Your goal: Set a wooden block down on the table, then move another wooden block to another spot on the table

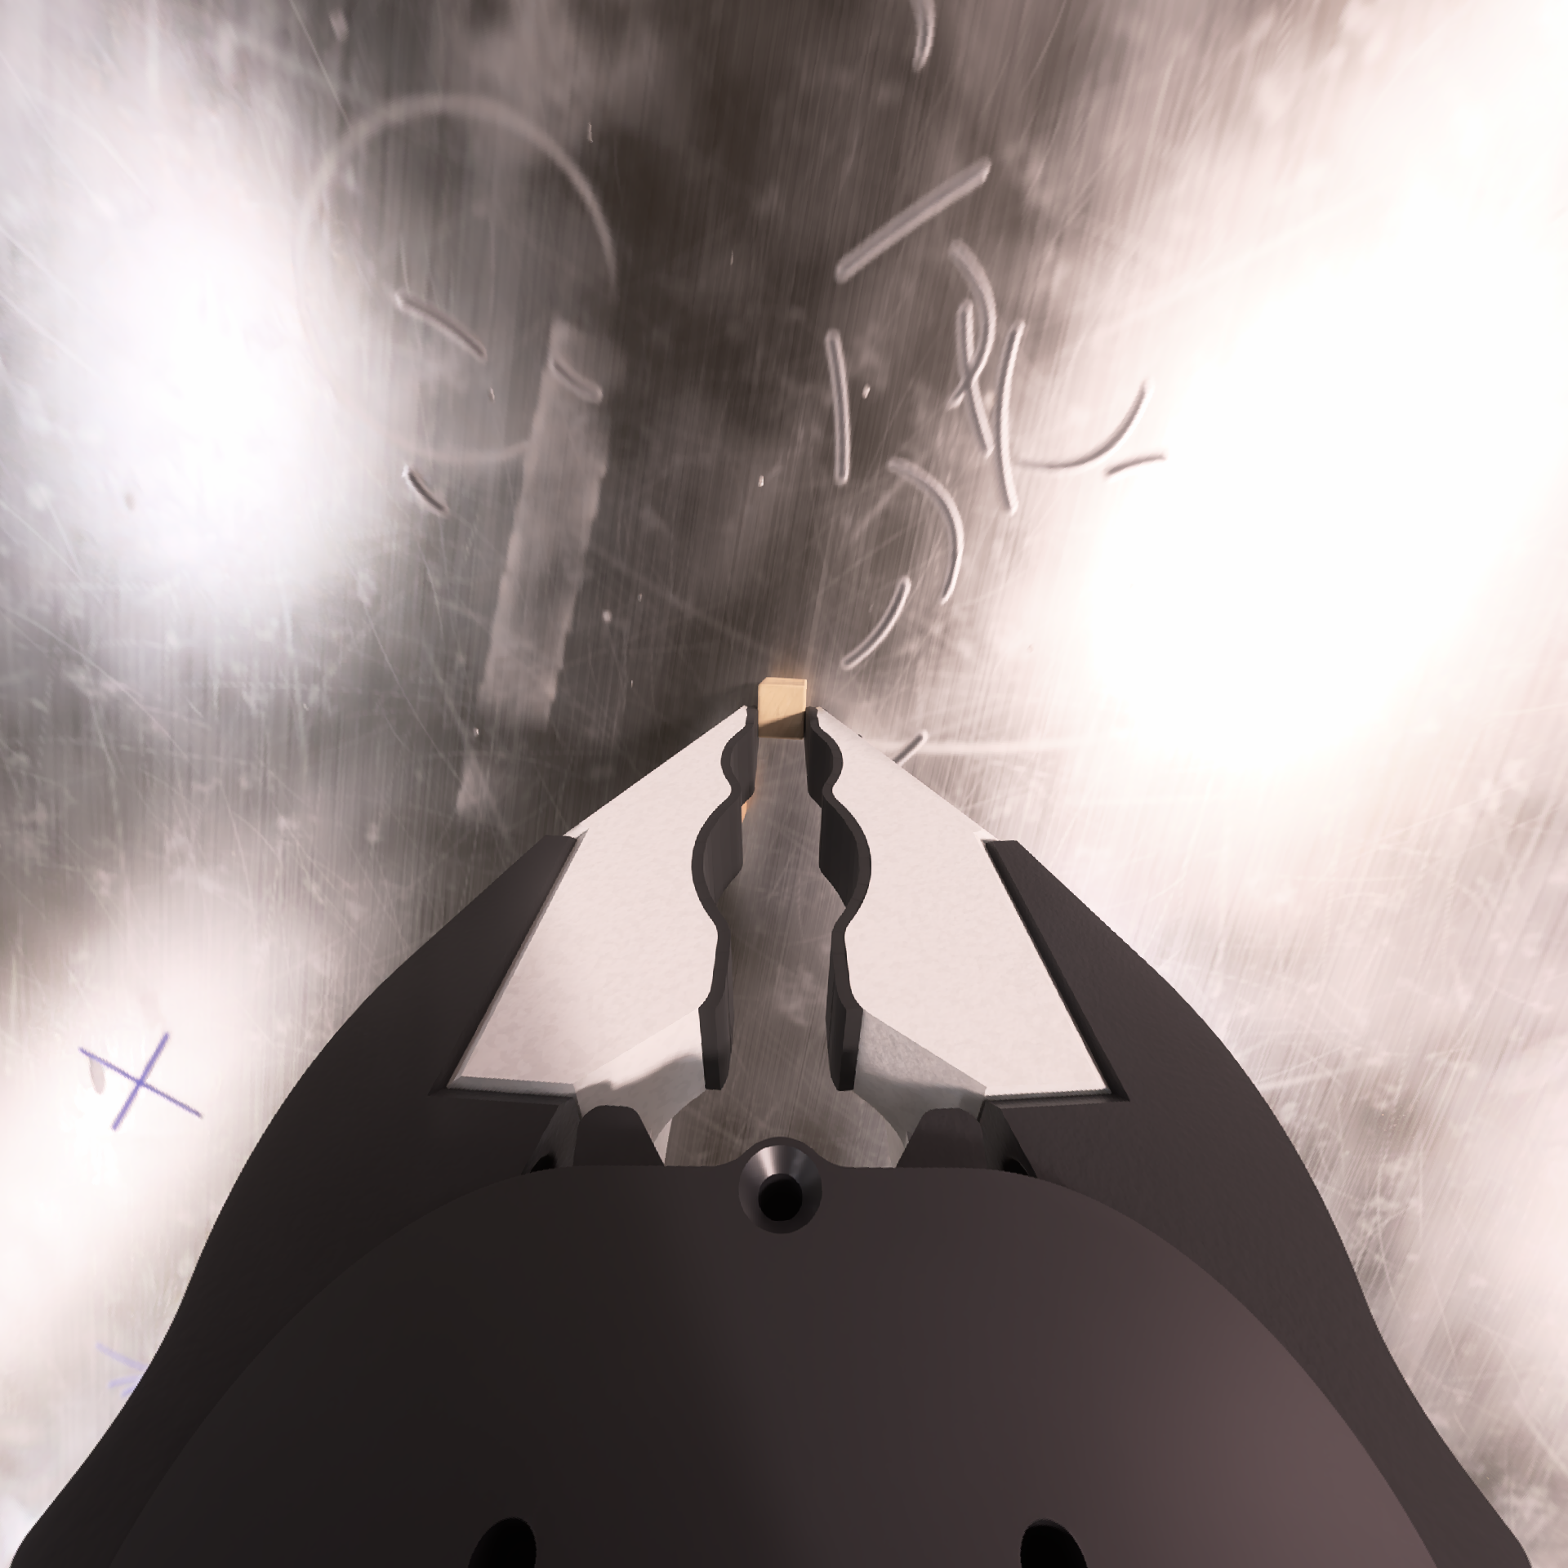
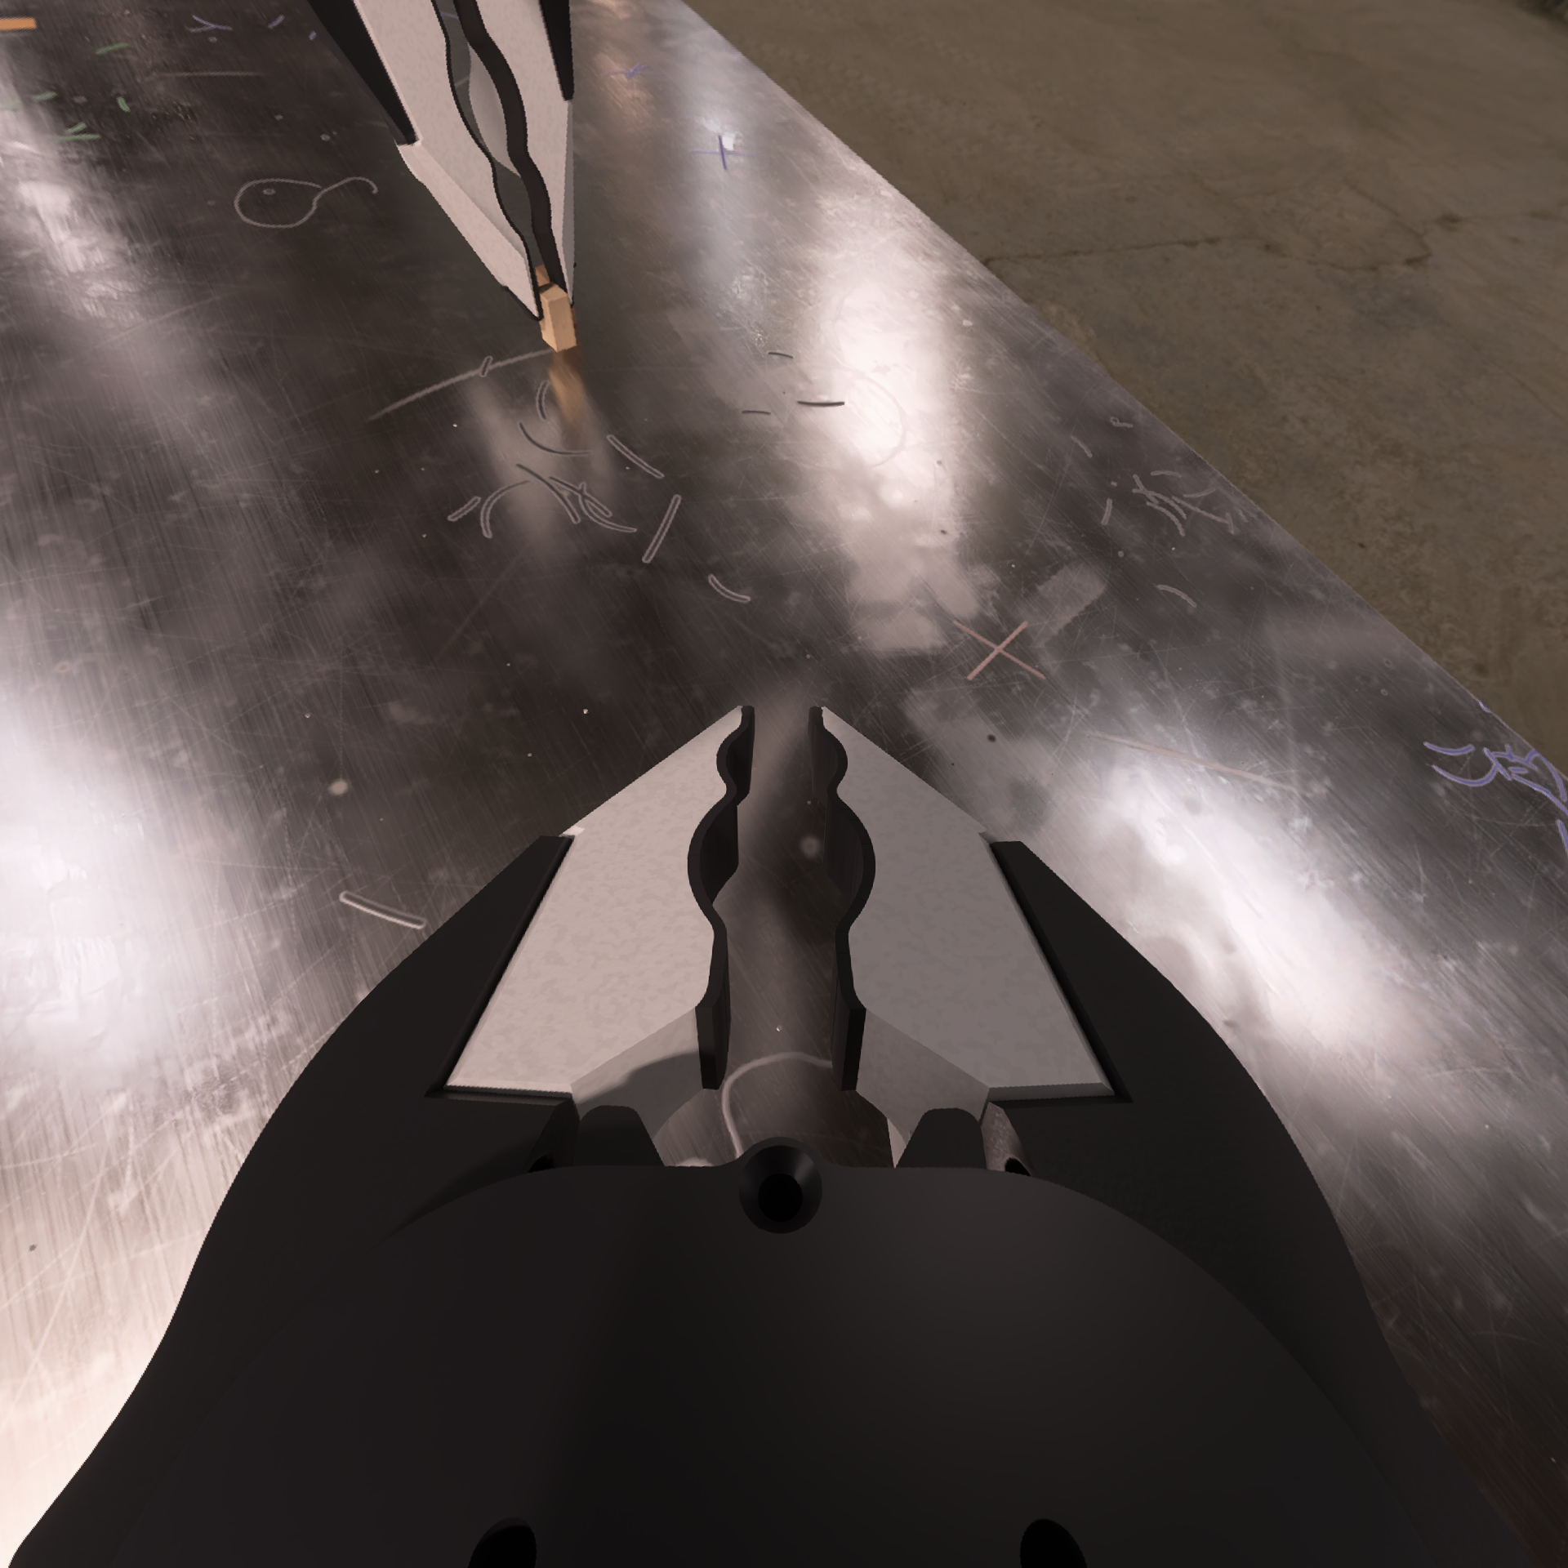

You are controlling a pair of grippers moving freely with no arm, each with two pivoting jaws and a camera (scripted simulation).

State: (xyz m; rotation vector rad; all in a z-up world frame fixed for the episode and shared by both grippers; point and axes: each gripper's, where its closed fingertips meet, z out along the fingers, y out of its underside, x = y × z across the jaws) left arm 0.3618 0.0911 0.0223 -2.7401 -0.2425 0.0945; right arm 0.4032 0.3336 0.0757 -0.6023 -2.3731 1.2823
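Note:
My left gripper points down at the scratched metal table and is shut on a small light wooden block held at its fingertips. In the right wrist view the left gripper hangs upright at the top, with the wooden block sticking out below its tips. The block's lower end is at or just above the table; I cannot tell whether they touch. My right gripper hovers low over the table nearer the camera, its jaws a narrow gap apart with nothing between them.
The table's edge runs diagonally along the right of the right wrist view, with brown floor beyond. Drawn crosses mark the table: purple, pink and purple. A thin tan strip shows at the far top left.

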